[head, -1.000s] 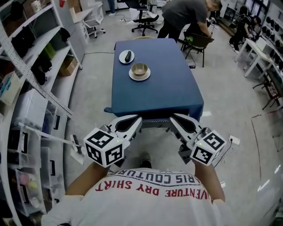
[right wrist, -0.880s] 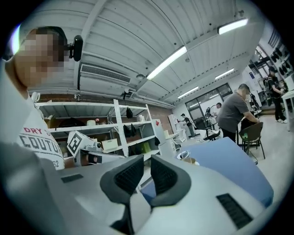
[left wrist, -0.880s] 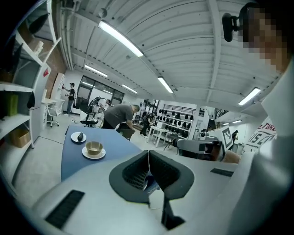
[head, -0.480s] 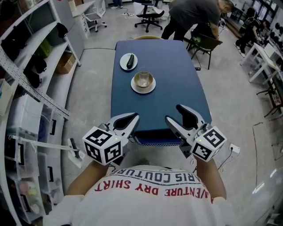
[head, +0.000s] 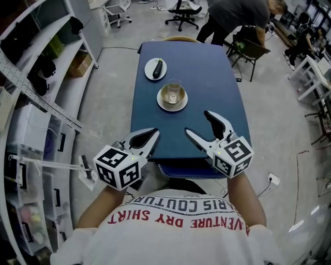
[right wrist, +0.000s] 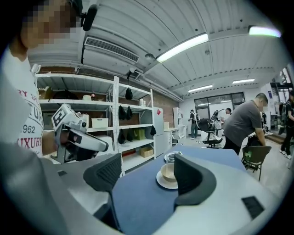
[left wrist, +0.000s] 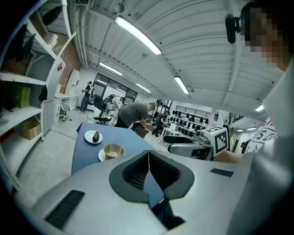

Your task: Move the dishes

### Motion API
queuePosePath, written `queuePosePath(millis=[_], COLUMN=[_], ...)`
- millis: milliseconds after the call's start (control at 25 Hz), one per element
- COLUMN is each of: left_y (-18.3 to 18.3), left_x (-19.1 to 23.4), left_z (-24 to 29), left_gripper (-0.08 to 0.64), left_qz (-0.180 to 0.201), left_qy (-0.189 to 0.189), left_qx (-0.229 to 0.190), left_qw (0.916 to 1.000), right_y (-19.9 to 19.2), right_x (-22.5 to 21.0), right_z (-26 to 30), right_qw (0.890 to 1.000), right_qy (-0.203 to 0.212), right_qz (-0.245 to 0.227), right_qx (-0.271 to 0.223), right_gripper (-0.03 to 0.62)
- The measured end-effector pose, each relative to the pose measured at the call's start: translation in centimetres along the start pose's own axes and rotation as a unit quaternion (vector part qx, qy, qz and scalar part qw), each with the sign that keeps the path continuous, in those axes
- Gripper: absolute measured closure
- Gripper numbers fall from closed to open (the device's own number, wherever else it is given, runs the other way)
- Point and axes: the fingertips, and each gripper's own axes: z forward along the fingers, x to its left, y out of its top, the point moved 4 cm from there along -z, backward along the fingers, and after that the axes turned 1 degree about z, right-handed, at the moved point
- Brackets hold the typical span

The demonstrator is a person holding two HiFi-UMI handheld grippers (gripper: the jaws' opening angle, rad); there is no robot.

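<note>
A tan bowl (head: pixel 172 94) sits on a white saucer (head: pixel 182 106) in the middle of the blue table (head: pixel 217 77). Further back, a white plate (head: pixel 151 72) holds a dark oblong item (head: pixel 158 65). The bowl (right wrist: pixel 167 171) and the plate (left wrist: pixel 88 137) show in both gripper views, well ahead of the jaws. My left gripper (head: pixel 154 137) hangs over the table's near left edge, jaws shut with nothing between them (left wrist: pixel 148 156). My right gripper (head: pixel 199 124) is over the near part of the table, short of the bowl, open and empty (right wrist: pixel 147 176).
Metal shelving (head: pixel 31 77) runs along the left of the table. A person (head: pixel 238 15) bends over a chair (head: pixel 253 52) past the far right corner. Office chairs and desks stand further back. A clear glass (right wrist: pixel 171 157) seems to stand just behind the bowl.
Both grippers have come forward from in front of the table to over its near edge. The right gripper's jaws stand wider apart. The bowl and plate have not moved.
</note>
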Motion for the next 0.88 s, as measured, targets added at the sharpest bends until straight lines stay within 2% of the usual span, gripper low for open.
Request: queuePosePath(millis=[440, 880], left_y=[2.1, 0.7], left_x=[5.3, 8.9], left_z=[3.1, 5.1], left_gripper=[0.531, 0.531], left_qz=[-0.032, -0.063], left_qy=[0.053, 0.083], left_qx=[0.008, 0.020], left_qw=[0.9981, 0.9943], right_y=[-0.5, -4.3], right_x=[-7.1, -10.0], right_z=[9.5, 17.0], right_qw=[0.999, 0.995], right_qy=[0.016, 0.022], right_qz=[0.014, -0.009], right_qx=[0.043, 0.093], right_gripper=[0.253, 0.255])
